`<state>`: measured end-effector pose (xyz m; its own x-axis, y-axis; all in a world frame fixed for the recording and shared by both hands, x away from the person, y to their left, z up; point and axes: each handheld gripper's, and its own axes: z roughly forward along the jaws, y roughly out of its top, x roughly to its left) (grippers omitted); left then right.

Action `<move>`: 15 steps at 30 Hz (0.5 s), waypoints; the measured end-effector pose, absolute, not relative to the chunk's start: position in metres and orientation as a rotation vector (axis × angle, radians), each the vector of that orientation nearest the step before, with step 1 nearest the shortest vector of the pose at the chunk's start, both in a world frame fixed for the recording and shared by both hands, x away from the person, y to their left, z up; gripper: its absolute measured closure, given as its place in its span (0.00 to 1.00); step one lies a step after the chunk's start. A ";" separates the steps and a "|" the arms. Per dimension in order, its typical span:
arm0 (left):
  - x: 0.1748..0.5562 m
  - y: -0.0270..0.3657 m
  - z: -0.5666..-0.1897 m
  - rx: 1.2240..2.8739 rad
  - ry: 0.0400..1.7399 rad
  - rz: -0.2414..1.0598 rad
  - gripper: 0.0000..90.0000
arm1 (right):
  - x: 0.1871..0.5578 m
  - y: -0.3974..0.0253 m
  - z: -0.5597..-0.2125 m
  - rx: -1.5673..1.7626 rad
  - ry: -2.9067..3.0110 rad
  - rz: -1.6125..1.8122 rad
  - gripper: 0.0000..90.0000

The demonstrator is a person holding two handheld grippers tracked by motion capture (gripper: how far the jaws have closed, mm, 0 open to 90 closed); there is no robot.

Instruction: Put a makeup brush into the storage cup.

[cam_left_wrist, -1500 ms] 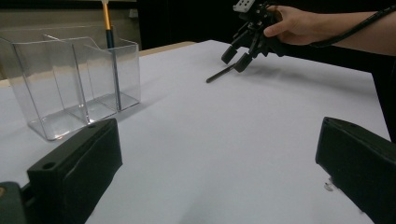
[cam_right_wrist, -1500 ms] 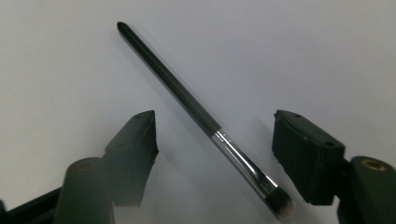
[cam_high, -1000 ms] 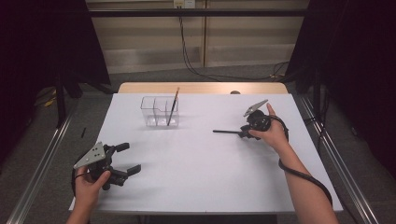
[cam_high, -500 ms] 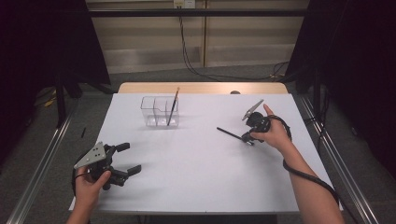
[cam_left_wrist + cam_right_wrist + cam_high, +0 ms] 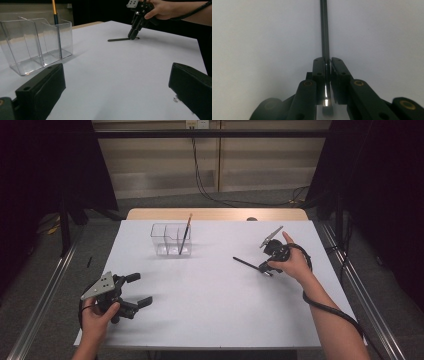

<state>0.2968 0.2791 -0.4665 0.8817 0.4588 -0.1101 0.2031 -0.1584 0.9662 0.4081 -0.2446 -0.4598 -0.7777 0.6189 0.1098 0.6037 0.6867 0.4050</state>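
Pinching a thin black pen (image 5: 246, 264) near its end, the right gripper (image 5: 265, 268) sat on the right side of the white table (image 5: 215, 315); its jaws were pressed tight on the shaft, which the right gripper view showed running straight out between them (image 5: 324, 30). The pen looked low, maybe with its far tip touching the tabletop, so I'd guess the grab was just made and the lift hadn't really started; holding it by one end makes sense if the plan was to stand it up and drop it in tip-first.

The obvious destination was the clear organizer (image 5: 171, 240) toward the back left, well apart from the pen; it already had an orange-handled brush (image 5: 185, 233) leaning in its right-hand compartment, so the pen probably belonged alongside it or in a free slot. From the left gripper view the organizer (image 5: 37, 42) stood close by on the left, with the other hand's gripper and the pen (image 5: 120, 39) farther off.

The left gripper (image 5: 135, 290) rested near the front left edge, jaws spread wide and holding nothing; seemed parked out of the way, though close enough to steady the organizer if it slid; clear plastic like that is light and tips easily.
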 end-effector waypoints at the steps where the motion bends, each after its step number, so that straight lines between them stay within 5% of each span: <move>1: 0.297 0.279 -0.467 1.741 0.510 0.243 0.01 | 0.408 -0.244 -0.460 1.030 2.857 0.655 0.91; 15: 0.298 0.279 -0.468 1.740 0.516 0.236 0.01 | 0.412 -0.232 -0.457 0.996 2.883 0.566 0.91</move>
<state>0.2983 0.2788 -0.4683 0.8794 0.4611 -0.1184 0.2118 -0.1562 0.9648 0.4119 -0.2323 -0.4574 -0.7933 0.6035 0.0807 0.5892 0.7276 0.3514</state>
